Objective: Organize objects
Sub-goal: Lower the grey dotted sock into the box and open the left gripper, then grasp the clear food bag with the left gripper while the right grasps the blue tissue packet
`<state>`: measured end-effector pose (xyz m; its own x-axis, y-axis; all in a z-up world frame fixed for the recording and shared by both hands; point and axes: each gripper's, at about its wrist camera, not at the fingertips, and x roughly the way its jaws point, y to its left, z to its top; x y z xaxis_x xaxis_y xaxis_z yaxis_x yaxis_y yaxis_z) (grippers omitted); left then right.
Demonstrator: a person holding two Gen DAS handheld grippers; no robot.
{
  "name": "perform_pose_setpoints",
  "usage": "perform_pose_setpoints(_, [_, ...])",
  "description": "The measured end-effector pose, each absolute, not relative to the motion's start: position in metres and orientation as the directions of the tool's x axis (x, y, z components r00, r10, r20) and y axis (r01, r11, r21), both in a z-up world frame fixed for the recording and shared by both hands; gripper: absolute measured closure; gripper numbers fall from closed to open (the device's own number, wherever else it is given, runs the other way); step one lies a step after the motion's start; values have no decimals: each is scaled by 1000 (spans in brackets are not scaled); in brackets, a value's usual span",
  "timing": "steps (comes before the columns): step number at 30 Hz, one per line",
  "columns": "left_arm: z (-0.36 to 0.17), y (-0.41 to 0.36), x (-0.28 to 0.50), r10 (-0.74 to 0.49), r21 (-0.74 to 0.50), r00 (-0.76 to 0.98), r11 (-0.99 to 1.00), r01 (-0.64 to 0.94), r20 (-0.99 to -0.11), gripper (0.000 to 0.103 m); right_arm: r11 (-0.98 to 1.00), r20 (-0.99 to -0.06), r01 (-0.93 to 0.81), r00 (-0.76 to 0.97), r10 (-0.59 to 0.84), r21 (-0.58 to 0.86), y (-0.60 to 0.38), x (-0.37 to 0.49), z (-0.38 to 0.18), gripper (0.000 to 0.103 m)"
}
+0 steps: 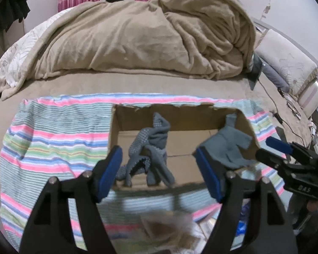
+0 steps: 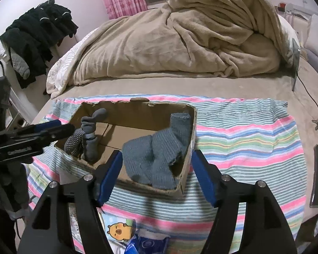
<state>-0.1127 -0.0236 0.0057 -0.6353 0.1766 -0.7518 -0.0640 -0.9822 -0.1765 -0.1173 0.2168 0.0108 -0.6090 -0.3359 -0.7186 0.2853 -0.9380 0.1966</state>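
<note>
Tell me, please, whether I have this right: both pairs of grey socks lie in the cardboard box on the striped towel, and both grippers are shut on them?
Not quite. Both pairs of socks do lie in the box on the towel, but the left gripper and right gripper are open, gripping nothing, as each wrist view shows.

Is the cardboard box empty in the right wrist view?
No: the cardboard box holds a blue-grey ribbed sock near its right wall and a grey dotted-sole sock at its left side.
</note>
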Motion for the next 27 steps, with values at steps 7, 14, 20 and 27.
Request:
perform_pose_setpoints(7, [11, -18, -74, 181, -166, -646, -982, -85, -742, 30, -943, -726, 283, -610, -318, 175, 218, -95, 16, 32])
perform_pose_setpoints(14, [0, -23, -46, 180, -177, -632, -982, -69, -753, 30, -944, -749, 289, -588, -305, 157, 216, -71, 9, 28])
perform_pose_setpoints(20, [-12, -27, -29, 171, -173, -619, -983, -58, -767, 30, -949, -771, 278, -567, -289, 151, 220, -54, -1, 25])
perform_pose_setpoints(27, [-33, -24, -21, 149, -139, -591, -988, -64, -792, 30, -953, -802, 264, -532, -271, 146, 223, -43, -19, 25])
